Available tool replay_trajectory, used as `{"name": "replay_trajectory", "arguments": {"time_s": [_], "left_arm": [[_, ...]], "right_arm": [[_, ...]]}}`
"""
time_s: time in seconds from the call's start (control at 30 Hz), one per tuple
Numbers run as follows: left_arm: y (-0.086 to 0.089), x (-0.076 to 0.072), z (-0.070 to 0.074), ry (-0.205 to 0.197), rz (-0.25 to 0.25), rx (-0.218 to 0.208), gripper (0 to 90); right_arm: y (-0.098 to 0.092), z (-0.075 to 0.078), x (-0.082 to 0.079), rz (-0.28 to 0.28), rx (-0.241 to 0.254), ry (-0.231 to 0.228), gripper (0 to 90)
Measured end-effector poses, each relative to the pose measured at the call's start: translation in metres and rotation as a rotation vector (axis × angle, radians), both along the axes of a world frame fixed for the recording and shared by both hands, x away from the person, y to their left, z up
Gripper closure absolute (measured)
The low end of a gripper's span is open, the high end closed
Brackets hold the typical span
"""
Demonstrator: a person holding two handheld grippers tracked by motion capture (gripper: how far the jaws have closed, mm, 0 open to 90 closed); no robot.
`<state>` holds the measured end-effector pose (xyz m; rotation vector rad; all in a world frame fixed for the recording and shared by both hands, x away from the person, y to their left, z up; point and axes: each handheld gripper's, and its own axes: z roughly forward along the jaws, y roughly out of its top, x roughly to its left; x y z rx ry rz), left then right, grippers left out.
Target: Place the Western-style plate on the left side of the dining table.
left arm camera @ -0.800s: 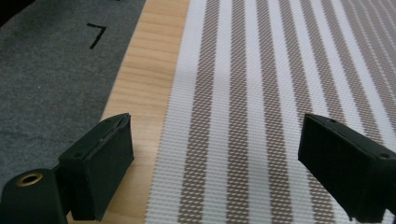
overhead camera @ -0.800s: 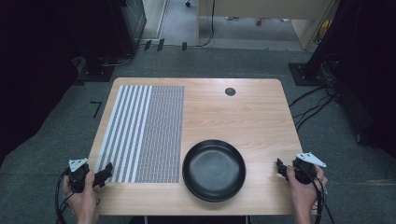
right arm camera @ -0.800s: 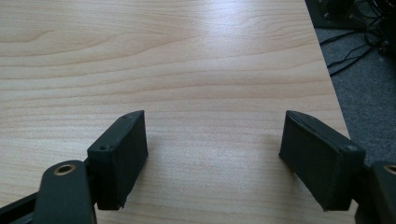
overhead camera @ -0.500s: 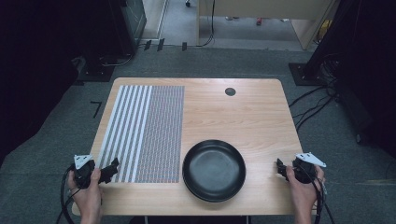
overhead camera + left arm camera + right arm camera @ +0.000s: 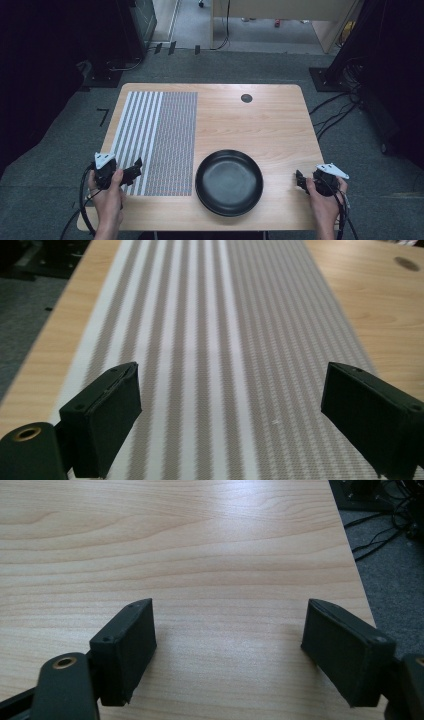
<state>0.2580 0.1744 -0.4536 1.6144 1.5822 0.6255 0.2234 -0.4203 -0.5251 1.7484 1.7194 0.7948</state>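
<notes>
Left gripper [image 5: 134, 170] over striped mat [image 5: 155, 140], black pan [image 5: 229, 181] just right.

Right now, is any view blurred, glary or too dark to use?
High view: evenly lit table, dark surroundings, soft glare on the black plate. Left gripper view: striped mat smeared, likely motion blur. Right gripper view: sharp wood grain, pale sheen at top.

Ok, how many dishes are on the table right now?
1. A black plate sits near the table's front edge, just right of the striped mat. Nothing looks stacked on it or hidden.
</notes>
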Motion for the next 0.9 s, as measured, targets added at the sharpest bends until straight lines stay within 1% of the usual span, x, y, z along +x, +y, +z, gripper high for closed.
{"name": "replay_trajectory", "arguments": {"time_s": [0.03,0.07,0.1,0.13,0.2,0.23,0.27,0.4,0.43,0.47,0.5,0.57,0.6,0.63,0.67,0.7,0.73,0.8,0.87,0.9], "left_arm": [[-0.011,0.003,0.002,-0.005,-0.030,0.005,9.0],[-0.015,0.004,0.003,-0.007,-0.041,0.009,9.1],[-0.015,0.004,0.003,-0.007,-0.041,0.009,9.2],[-0.023,0.005,0.002,-0.004,-0.059,0.007,9.4],[-0.031,0.006,0.001,-0.001,-0.079,0.003,9.7],[-0.031,0.006,0.001,-0.001,-0.079,0.003,9.7],[-0.039,0.006,0.000,-0.003,-0.094,0.014,9.7],[-0.051,0.005,-0.004,0.011,-0.146,-0.010,9.6],[-0.051,0.005,-0.004,0.011,-0.146,-0.010,9.7],[-0.056,0.005,-0.006,0.018,-0.177,-0.038,9.7],[-0.056,0.005,-0.006,0.018,-0.177,-0.038,9.7],[-0.061,0.004,-0.008,0.010,-0.184,-0.053,10.1],[-0.064,0.003,-0.009,-0.006,-0.155,-0.043,13.6],[-0.066,0.003,-0.009,-0.013,-0.156,-0.033,14.5],[-0.069,0.002,-0.010,-0.014,-0.170,-0.024,14.5],[-0.069,0.002,-0.010,-0.014,-0.170,-0.024,14.4],[-0.073,0.001,-0.011,-0.011,-0.195,-0.015,14.1],[-0.075,0.001,-0.011,-0.010,-0.204,-0.008,14.0],[-0.084,-0.001,-0.013,-0.004,-0.226,0.018,13.9],[-0.087,-0.001,-0.014,0.003,-0.236,0.017,13.8]], "right_arm": [[0.000,0.000,0.000,0.000,0.001,0.002,19.6],[0.000,0.000,0.000,0.001,0.001,0.002,19.5],[0.000,0.000,0.000,0.001,0.001,0.002,19.5],[0.000,0.000,0.000,0.002,0.001,0.003,19.2],[0.000,0.000,0.000,0.004,0.000,0.003,18.5],[0.000,0.000,0.000,0.004,0.000,0.003,18.5],[0.000,0.000,0.000,0.009,0.000,0.005,17.8],[0.000,0.000,0.000,0.011,-0.001,0.005,17.6],[0.000,0.000,0.000,0.011,-0.001,0.005,17.5],[0.000,0.000,0.000,0.011,-0.001,0.005,17.5],[0.000,0.000,0.000,0.011,-0.001,0.005,17.5],[0.000,0.000,0.000,0.012,-0.001,0.005,17.4],[0.000,0.000,0.000,0.011,-0.001,0.006,17.4],[0.000,0.000,0.000,0.012,-0.001,0.005,17.4],[0.000,0.000,0.001,0.012,-0.001,0.006,17.3],[0.000,0.000,0.001,0.012,0.000,0.006,17.3],[0.000,0.000,0.001,0.012,-0.001,0.006,17.3],[0.000,0.000,0.001,0.012,0.000,0.006,17.3],[0.000,0.000,0.001,0.012,0.000,0.006,17.2],[0.000,0.000,0.000,0.012,-0.001,0.006,17.3]]}}
